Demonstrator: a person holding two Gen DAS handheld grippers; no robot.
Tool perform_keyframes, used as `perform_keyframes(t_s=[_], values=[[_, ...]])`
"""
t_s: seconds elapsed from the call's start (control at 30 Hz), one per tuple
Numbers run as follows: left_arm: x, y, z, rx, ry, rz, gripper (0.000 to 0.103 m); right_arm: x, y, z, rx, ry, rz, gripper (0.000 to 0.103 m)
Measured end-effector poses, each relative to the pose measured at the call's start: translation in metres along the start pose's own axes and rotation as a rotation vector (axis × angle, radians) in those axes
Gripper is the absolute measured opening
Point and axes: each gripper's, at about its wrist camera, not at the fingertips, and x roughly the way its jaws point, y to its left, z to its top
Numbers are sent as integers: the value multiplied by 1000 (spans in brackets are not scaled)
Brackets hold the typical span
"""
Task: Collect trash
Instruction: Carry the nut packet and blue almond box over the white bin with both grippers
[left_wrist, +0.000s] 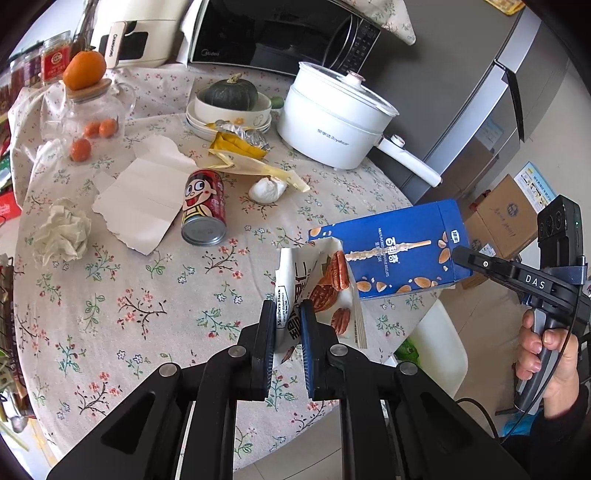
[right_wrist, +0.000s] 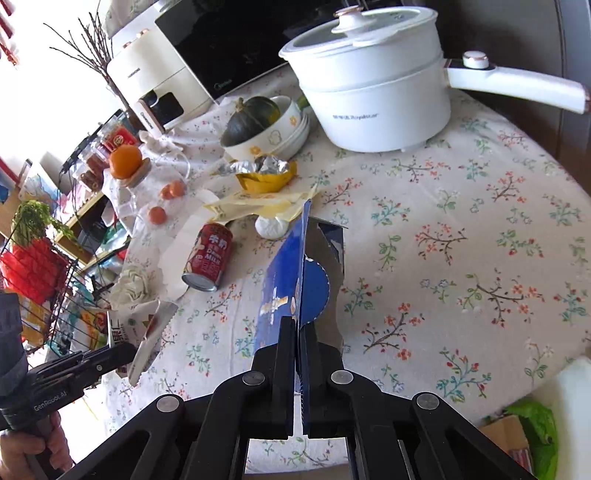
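The left gripper (left_wrist: 287, 325) has its jaws clamped on a white pecan snack bag (left_wrist: 317, 295), which stands raised above the near edge of the floral tablecloth (left_wrist: 110, 295) with its torn top open. Just to its right, the right gripper (right_wrist: 298, 350) has its jaws closed tight on a flap of a blue almond-stick box (left_wrist: 395, 247), held in the air over the table edge, its open end toward the bag; in the left wrist view the box touches or overlaps the bag's upper corner (contact itself cannot be made out). Further back on the cloth, a red milk can (left_wrist: 204, 206) lies on its side, partly resting on a torn sheet of white paper (left_wrist: 144, 199). A crumpled tissue (left_wrist: 62, 232) sits to the left of that sheet, well apart from the can. Behind the can lie a flattened yellow wrapper (left_wrist: 251, 162) with a foil-lined yellow packet (right_wrist: 266, 173) at its far end, and a small white wad (left_wrist: 267, 190) just beside the wrapper. At the back of the table stand a white electric pot (left_wrist: 332, 122) with its lid on, a stack of bowls holding a dark green squash (left_wrist: 231, 92), and a glass jar (left_wrist: 92, 114) with an orange (left_wrist: 84, 69) on its lid.
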Motion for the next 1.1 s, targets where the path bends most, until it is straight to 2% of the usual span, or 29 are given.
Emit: perform_keyframes(t_s=[0.3, 0.7, 0.9, 1.1], values=[[1, -36, -15, 56, 8, -57, 13, -48, -17, -24, 24, -67, -89, 1], [17, -86, -31, 140, 40, -96, 13, -116, -57, -56, 78, -149, -151, 1], [28, -111, -39, 195, 56, -115, 13, -138, -82, -77, 107, -148, -182, 1], [45, -138, -51, 254, 89, -128, 13, -141, -105, -97, 127, -96, -238, 1]])
